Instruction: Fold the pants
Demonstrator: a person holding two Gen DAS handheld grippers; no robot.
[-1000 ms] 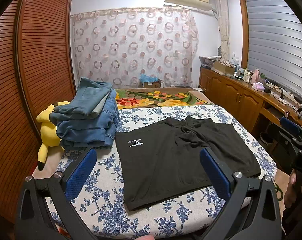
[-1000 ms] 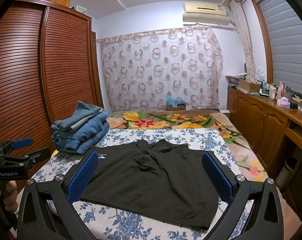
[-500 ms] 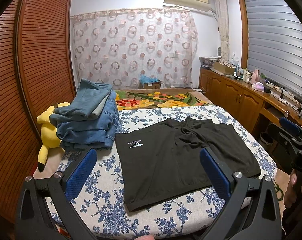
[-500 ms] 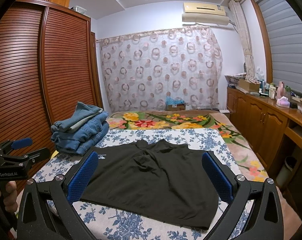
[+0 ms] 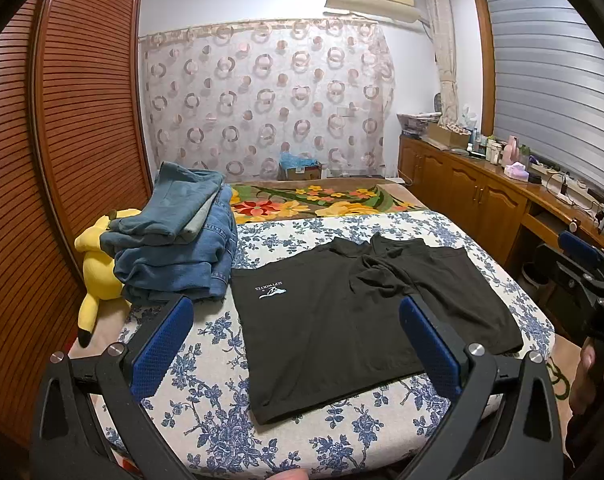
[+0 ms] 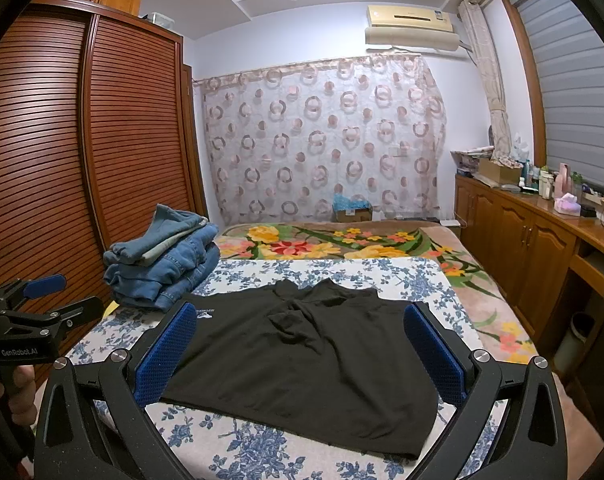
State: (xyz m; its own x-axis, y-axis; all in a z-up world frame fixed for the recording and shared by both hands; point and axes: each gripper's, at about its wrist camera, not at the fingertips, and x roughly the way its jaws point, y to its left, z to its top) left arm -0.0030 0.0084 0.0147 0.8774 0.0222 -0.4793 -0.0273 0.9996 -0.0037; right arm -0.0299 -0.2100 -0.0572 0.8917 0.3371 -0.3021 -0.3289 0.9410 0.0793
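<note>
Far to my left stands the slatted wooden wardrobe (image 5: 81, 152), and at its foot a yellow plush toy (image 5: 97, 264) lies at the bed's edge. Just beside the toy, a stack of folded blue jeans (image 5: 177, 240) sits on the bed (image 5: 205, 380), which is covered with a blue-flowered sheet. My left gripper (image 5: 297, 344) hangs above the near edge of the bed with its blue pads spread wide apart, holding nothing. Between those pads, in the middle of the bed, the black pants (image 5: 342, 320) lie spread flat, the small white logo near the jeans and a few wrinkles at the far end. The corner near the logo lies just beside the jeans; I cannot tell whether they touch. My right gripper (image 6: 302, 348) is likewise wide open and empty, poised over the near hem of the pants (image 6: 302, 352). Along the right wall runs a wooden cabinet (image 6: 522, 248) with bottles on top.
</note>
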